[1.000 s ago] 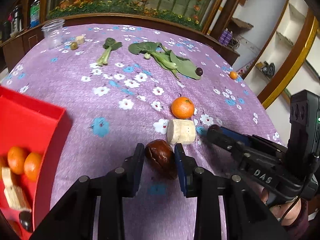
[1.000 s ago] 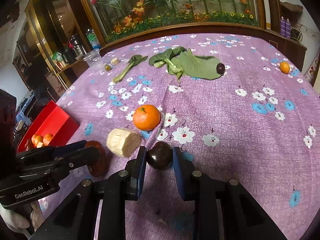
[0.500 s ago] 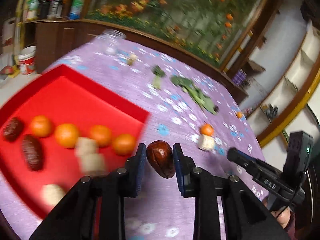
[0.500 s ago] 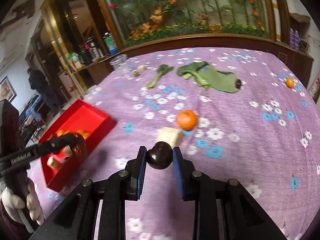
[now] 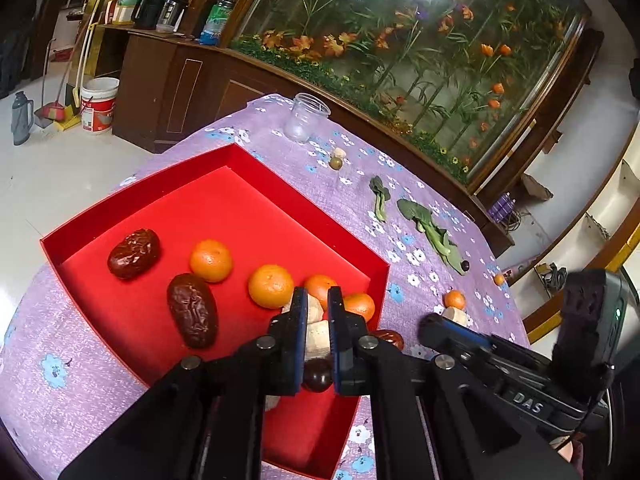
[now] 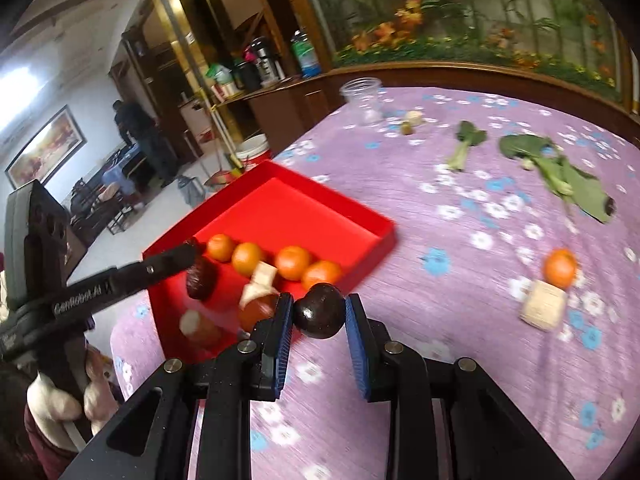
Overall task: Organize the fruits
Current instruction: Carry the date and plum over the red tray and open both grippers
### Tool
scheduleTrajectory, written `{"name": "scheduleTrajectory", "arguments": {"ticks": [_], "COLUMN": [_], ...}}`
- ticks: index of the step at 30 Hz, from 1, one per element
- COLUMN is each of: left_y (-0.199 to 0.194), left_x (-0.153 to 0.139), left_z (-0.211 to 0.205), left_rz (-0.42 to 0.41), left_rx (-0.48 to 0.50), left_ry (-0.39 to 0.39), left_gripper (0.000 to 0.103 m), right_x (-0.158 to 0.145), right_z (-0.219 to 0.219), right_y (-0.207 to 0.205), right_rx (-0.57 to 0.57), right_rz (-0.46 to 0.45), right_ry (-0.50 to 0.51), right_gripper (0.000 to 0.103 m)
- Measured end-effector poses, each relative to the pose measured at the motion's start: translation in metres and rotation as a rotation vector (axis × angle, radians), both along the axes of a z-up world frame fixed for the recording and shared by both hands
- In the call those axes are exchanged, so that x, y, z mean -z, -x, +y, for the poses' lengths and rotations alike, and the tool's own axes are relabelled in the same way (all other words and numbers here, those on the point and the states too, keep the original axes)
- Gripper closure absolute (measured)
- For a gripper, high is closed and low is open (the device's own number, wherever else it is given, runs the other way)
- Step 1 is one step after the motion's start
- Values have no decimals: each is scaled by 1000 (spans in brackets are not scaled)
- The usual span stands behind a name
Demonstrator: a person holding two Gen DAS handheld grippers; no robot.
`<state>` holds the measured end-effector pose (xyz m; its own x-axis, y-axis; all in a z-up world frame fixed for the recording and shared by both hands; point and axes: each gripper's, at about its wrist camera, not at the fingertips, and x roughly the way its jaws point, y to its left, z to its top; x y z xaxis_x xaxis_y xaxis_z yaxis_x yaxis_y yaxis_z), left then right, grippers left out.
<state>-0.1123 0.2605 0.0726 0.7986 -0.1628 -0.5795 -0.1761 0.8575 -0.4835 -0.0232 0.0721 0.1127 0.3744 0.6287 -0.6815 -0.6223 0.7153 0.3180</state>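
The left gripper (image 5: 317, 304) hangs over the red tray (image 5: 224, 160) with its jaws pressed together, holding nothing. The right gripper (image 6: 318, 312), just beside the tray's near edge, pinches a dark round fruit (image 6: 320, 311). Oranges (image 5: 211, 261) and dates (image 5: 134, 253) lie inside the tray.

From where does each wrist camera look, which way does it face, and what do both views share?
Left wrist: behind the left claw, facing down into the red tray; its own shut claw shows, and the right claw beside it.
Right wrist: behind the right claw, facing across the purple tablecloth toward the tray; its claw grips a dark round fruit; the left claw and a hand show.
Shared: the tray, its oranges, the clear cup, the leafy greens.
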Motion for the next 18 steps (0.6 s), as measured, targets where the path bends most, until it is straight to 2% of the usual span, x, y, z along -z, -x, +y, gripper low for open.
{"name": "scheduleTrajectory", "arguments": {"ticks": [1, 5, 11, 13, 16, 18], "left_y": [0, 3, 5, 5, 5, 6], "left_x": [0, 0, -2, -1, -1, -2], "left_z": [1, 3, 4, 4, 4, 1], "left_rz": [2, 4, 3, 6, 12, 13], "left_rx": [-2, -19, -46, -54, -65, -75], "left_ry": [0, -19, -62, -68, -85, -113], "left_gripper": [91, 65, 47, 46, 44, 42], "right_x": [1, 7, 19, 20, 18, 15], "right_z": [8, 33, 50, 51, 51, 49], "right_y": [-2, -12, -29, -33, -35, -36], "right_rx": [-10, -26, -15, -8, 5, 14], "right_rz": [1, 16, 40, 42, 32, 20], "right_ry": [1, 12, 10, 5, -14, -29], "right_gripper": [74, 74, 73, 71, 57, 43]}}
